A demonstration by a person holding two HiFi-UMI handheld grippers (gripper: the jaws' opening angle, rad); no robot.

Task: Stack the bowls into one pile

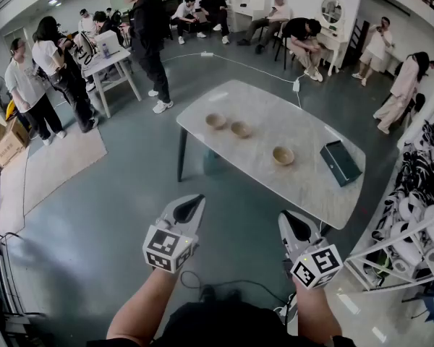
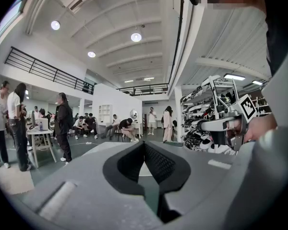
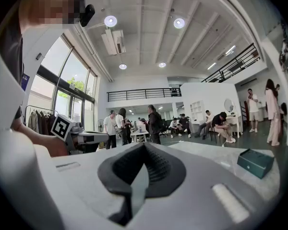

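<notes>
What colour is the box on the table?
Dark green box; clearest in the head view.

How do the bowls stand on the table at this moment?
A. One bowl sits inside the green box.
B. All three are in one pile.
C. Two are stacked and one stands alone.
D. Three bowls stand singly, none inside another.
D: in the head view the left bowl, middle bowl and right bowl each stand alone on the table, apart from the green box.

bowls (image 1: 240, 129) too small for detail
</notes>
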